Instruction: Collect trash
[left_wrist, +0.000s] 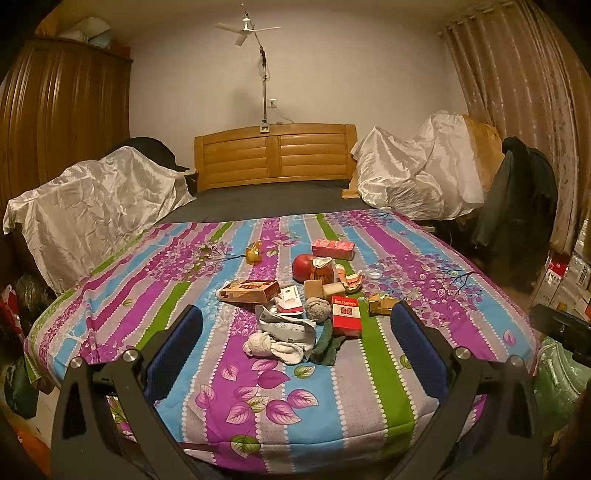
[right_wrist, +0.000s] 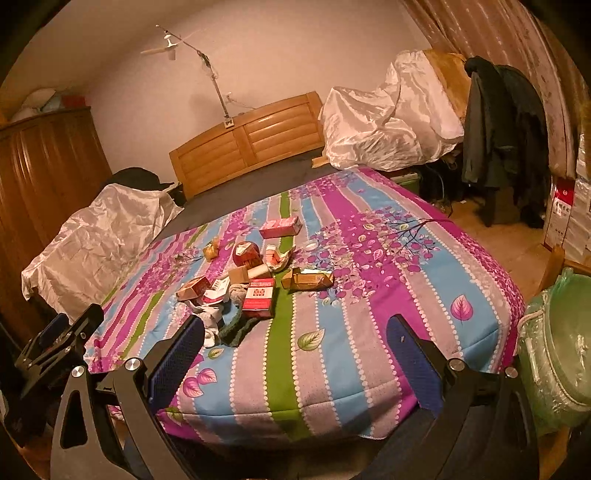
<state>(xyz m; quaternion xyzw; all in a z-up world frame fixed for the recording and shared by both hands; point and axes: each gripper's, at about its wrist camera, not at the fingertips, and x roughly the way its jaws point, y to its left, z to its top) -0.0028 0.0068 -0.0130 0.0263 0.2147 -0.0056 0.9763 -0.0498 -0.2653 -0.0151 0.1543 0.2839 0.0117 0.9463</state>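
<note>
The main risk is sorting: the pile (left_wrist: 303, 306) mixes real trash with things that may be worth keeping, and a quick grab could take a sock or the apple along with the wrappers. The bed (left_wrist: 280, 413) is soft too, so a claw pressed down could pinch the striped cover instead of a box, and light empty boxes may slide away from the fingers. The bag-lined green bin (right_wrist: 557, 354) stands off the right corner of the bed, well apart from the pile, so a loosely held scrap could drop on the way over. Both claws hang short of the near edge: the left claw (left_wrist: 295, 347) is spread wide and holds nothing, and the right claw (right_wrist: 295, 354) is likewise wide open and empty. The trash lies mid-bed: a red cigarette box (left_wrist: 345, 316), an orange carton (left_wrist: 251, 291), a pink box (left_wrist: 333, 248), crumpled paper (left_wrist: 286, 325). Among it sit an apple (left_wrist: 303, 267), a white sock (left_wrist: 273, 347) and a green one (left_wrist: 327, 347). Around the bed are a wooden headboard (left_wrist: 275, 157), sheet-covered heaps (left_wrist: 96, 199) on both sides, a wardrobe (left_wrist: 62, 122), curtains (left_wrist: 517, 92) and a ceiling fan (left_wrist: 245, 27).
</note>
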